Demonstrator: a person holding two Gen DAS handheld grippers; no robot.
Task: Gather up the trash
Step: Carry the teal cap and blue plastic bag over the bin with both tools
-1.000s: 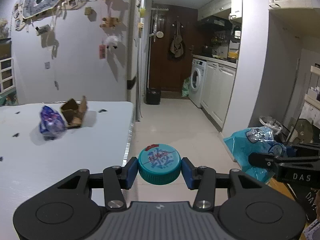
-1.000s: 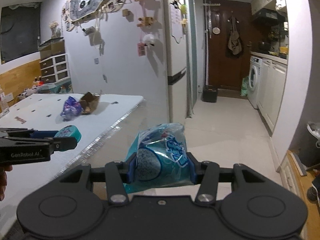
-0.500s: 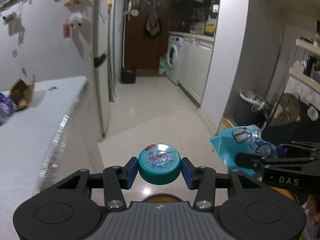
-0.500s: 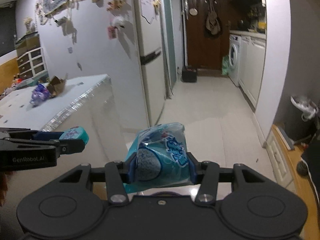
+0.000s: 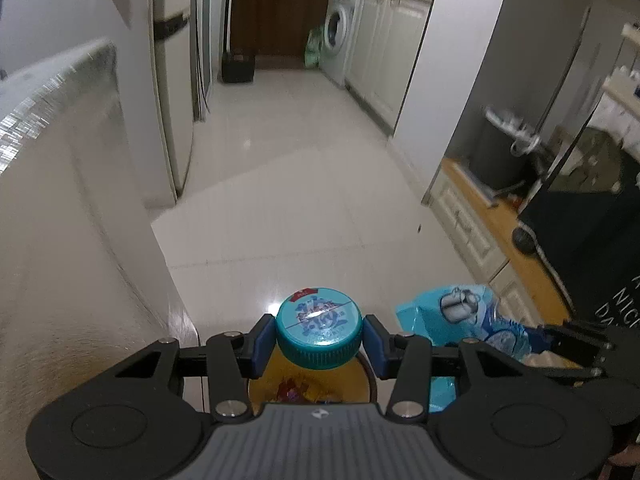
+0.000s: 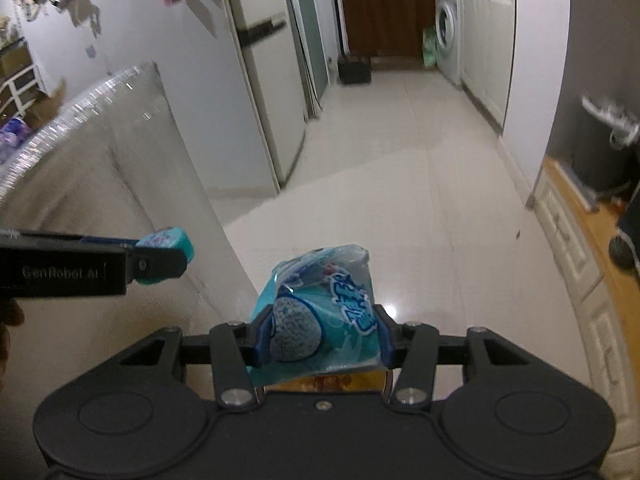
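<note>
My left gripper (image 5: pixel 319 339) is shut on a teal round lid (image 5: pixel 319 331) with a printed label. It hangs over a bin with a yellow liner (image 5: pixel 352 380) that holds some wrappers. My right gripper (image 6: pixel 320 340) is shut on a crumpled blue plastic wrapper (image 6: pixel 320 316), also above the yellow bin (image 6: pixel 360 380), which is mostly hidden by the gripper body. In the left wrist view the wrapper (image 5: pixel 460 320) and right gripper (image 5: pixel 536 340) sit just right of the lid. In the right wrist view the left gripper (image 6: pixel 158 258) with the lid (image 6: pixel 168 242) is at left.
The white table's side (image 5: pixel 60 240) rises at left, with a purple wrapper (image 6: pixel 12 130) on top. A fridge (image 6: pixel 264 80) stands behind it. A grey bin (image 5: pixel 500 152) and a black board (image 5: pixel 580 220) stand right. A tiled floor (image 5: pixel 300 180) runs to a washing machine (image 5: pixel 338 36).
Both grippers have swung away from the table top and tilted down toward the floor. The yellow bin has come into view beneath them. Both still hold their items.
</note>
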